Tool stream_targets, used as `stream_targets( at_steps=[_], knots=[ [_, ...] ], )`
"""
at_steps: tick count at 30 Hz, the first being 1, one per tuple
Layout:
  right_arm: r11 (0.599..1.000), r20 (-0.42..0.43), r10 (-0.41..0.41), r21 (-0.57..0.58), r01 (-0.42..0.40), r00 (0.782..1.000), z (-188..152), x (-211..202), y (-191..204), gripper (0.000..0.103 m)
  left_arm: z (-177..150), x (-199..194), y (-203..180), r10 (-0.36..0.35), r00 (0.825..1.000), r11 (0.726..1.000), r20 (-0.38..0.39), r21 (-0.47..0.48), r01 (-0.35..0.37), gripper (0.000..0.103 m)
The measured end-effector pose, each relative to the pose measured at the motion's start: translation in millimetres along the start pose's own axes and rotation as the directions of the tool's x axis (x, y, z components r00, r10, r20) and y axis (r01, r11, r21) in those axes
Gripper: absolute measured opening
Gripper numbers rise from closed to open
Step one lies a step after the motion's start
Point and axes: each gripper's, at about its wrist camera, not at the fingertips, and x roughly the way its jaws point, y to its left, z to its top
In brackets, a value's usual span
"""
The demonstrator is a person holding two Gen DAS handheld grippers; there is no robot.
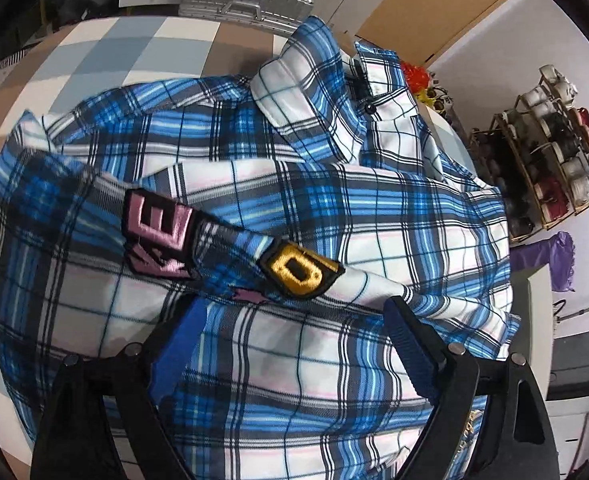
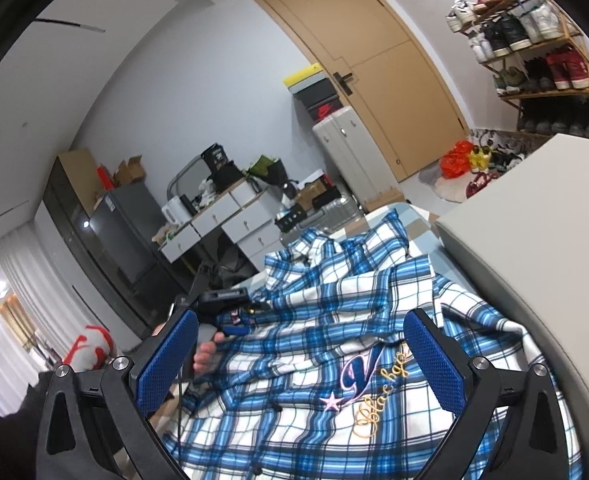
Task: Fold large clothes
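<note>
A blue-and-white plaid shirt [image 1: 334,208] lies spread, front up, on a bed with a checked cover [image 1: 142,48], its collar [image 1: 318,92] pointing toward the far edge of the bed and a silver suitcase [image 1: 246,0] beyond it. The shirt's long axis runs from that collar back toward the two tools. A sleeve bearing pink [image 1: 158,236] and yellow letter patches [image 1: 300,270] is laid slantwise across the chest.

The left tool [image 1: 294,320] hangs steeply over the shirt, its blue-padded jaws wide apart and holding nothing; plaid cloth lies under the gap between them. The right tool [image 2: 300,356] points more nearly level along the shirt, jaws likewise wide and empty, above the embroidered "V" emblem [image 2: 360,374]. In the right wrist view the left tool's dark body [image 2: 224,300] and a person's fingers [image 2: 206,354] show at the shirt's left edge.

Bare checked cover lies open to the left of the shirt and past the collar. On the right, the shirt's edge runs up against a pale grey ledge [image 2: 534,220]. A shoe rack [image 1: 546,156] stands by the wall beyond.
</note>
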Motion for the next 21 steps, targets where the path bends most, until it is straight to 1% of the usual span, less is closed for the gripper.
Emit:
stream_targets(
  at_steps=[3,5,6,7,8,9,10,13,14,18,19,21],
  knots=[
    [1.0,-0.022,-0.005,-0.017,0.004,1.0,-1.3,5.4,1.2,0.103,1.2,5.5,-9.4,0.047,0.999,0.999,-0.007,0.005,-0.047,0.087],
    [0.999,-0.031,-0.011,-0.034,0.01,0.999,-3.3,8.1,3.2,0.103,-4.2,-5.3,-19.6,0.063,0.997,0.996,0.047,0.055,-0.065,0.087],
    [0.999,-0.039,-0.019,-0.047,0.018,0.999,-4.5,9.8,3.9,0.103,-12.5,-15.9,-28.2,0.098,0.988,0.989,0.117,0.103,-0.11,0.087],
    [0.998,-0.041,-0.028,-0.056,0.026,0.999,-6.0,10.4,3.7,0.103,-23.2,-28.0,-35.6,0.128,0.972,0.978,0.196,0.136,-0.156,0.087],
    [0.997,-0.048,-0.038,-0.065,0.035,0.998,-7.3,12.4,3.8,0.103,-30.7,-36.0,-39.8,0.137,0.959,0.972,0.25,0.154,-0.179,0.087],
    [0.996,-0.058,-0.05,-0.072,0.046,0.997,-8.7,15.0,3.6,0.103,-43.2,-48.8,-47.5,0.15,0.938,0.961,0.313,0.178,-0.213,0.087],
    [0.996,-0.067,-0.057,-0.076,0.052,0.996,-10.1,17.4,3.4,0.103,-54.9,-58.8,-54.4,0.168,0.918,0.949,0.358,0.193,-0.249,0.088],
    [0.992,-0.092,-0.089,-0.099,0.08,0.992,-15.9,24.8,3.8,0.103,-84.6,-85.8,-68.4,0.177,0.885,0.919,0.43,0.25,-0.305,0.088],
    [0.99,-0.102,-0.097,-0.111,0.086,0.99,-18.3,27.2,4.7,0.103,-86.1,-95.7,-64.7,0.179,0.877,0.911,0.445,0.263,-0.319,0.088],
    [0.979,-0.121,-0.146,-0.159,0.126,0.982,-27.5,34.2,10.3,0.103,-111.6,-134.2,-67.6,0.178,0.828,0.886,0.532,0.279,-0.37,0.088],
    [0.976,-0.124,-0.16,-0.171,0.138,0.979,-30.3,36.1,12.4,0.103,-113.1,-141.8,-64.9,0.178,0.819,0.883,0.545,0.279,-0.378,0.088],
    [0.972,-0.135,-0.177,-0.182,0.151,0.975,-35.1,39.4,15.3,0.103,-114.4,-149.7,-62.2,0.174,0.808,0.878,0.563,0.283,-0.386,0.088]
  ],
)
